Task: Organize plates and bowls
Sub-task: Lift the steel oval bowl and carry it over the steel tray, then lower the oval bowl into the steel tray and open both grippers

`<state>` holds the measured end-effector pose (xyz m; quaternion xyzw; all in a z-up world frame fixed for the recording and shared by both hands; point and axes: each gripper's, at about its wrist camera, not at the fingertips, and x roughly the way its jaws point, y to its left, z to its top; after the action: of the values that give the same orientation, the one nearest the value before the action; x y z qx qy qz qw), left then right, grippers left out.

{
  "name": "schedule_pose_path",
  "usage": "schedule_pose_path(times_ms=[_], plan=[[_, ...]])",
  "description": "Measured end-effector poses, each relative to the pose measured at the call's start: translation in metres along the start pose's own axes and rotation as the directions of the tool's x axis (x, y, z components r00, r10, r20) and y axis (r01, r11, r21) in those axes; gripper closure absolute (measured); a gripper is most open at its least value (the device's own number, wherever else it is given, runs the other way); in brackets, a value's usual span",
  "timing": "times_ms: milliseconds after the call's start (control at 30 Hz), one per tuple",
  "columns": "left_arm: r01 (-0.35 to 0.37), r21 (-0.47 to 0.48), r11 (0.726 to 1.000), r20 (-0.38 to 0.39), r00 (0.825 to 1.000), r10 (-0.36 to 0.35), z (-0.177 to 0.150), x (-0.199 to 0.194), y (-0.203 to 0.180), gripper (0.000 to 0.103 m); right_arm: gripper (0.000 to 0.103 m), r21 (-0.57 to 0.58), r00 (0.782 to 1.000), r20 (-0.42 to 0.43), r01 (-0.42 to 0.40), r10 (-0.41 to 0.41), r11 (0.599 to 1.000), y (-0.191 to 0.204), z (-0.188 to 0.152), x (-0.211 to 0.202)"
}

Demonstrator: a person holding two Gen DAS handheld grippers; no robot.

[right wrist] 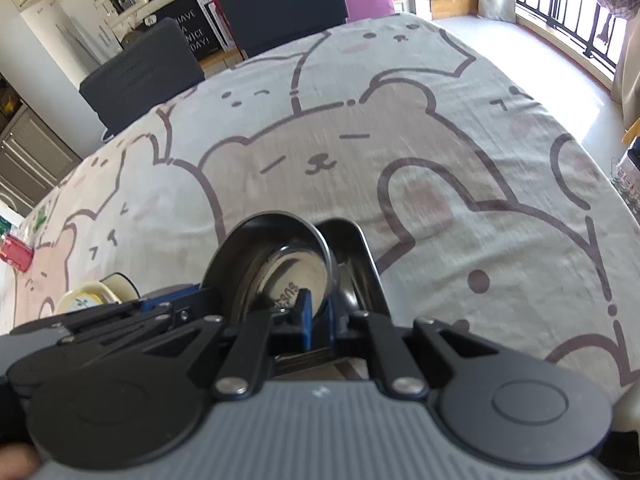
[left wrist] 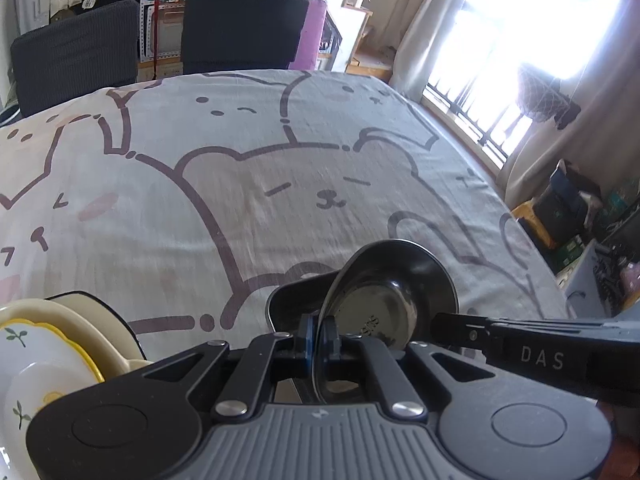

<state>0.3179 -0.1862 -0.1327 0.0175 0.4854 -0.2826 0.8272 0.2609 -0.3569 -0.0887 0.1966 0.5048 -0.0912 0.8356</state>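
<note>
My left gripper (left wrist: 319, 334) is shut on the rim of a steel bowl (left wrist: 384, 284), tilted on edge above the table. A second dark steel bowl (left wrist: 292, 300) lies just behind it. My right gripper (right wrist: 318, 312) is shut on the rim of a steel bowl (right wrist: 280, 256), also tilted, with another steel dish (right wrist: 354, 256) right beside it. The right gripper's arm (left wrist: 540, 354) reaches in from the right in the left wrist view. The left gripper (right wrist: 132, 316) shows at the left in the right wrist view. Stacked cream and yellow flowered plates (left wrist: 36, 344) sit at lower left; they also show in the right wrist view (right wrist: 86, 298).
The table carries a grey cloth with bear drawings (left wrist: 280, 184). Two dark chairs (left wrist: 76, 56) stand at its far edge. A window with railing (left wrist: 500, 92) is to the right. A red object (right wrist: 16, 254) lies at the table's left edge.
</note>
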Motion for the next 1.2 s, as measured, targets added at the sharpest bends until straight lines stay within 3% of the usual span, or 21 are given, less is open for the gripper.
schedule_pose_path(times_ms=[1200], plan=[[0.001,0.024,1.0,-0.076,0.997,0.0,0.002,0.028,0.001,0.099,0.089,-0.048,0.993,-0.097,0.06,-0.064,0.997,0.0,0.008,0.037]])
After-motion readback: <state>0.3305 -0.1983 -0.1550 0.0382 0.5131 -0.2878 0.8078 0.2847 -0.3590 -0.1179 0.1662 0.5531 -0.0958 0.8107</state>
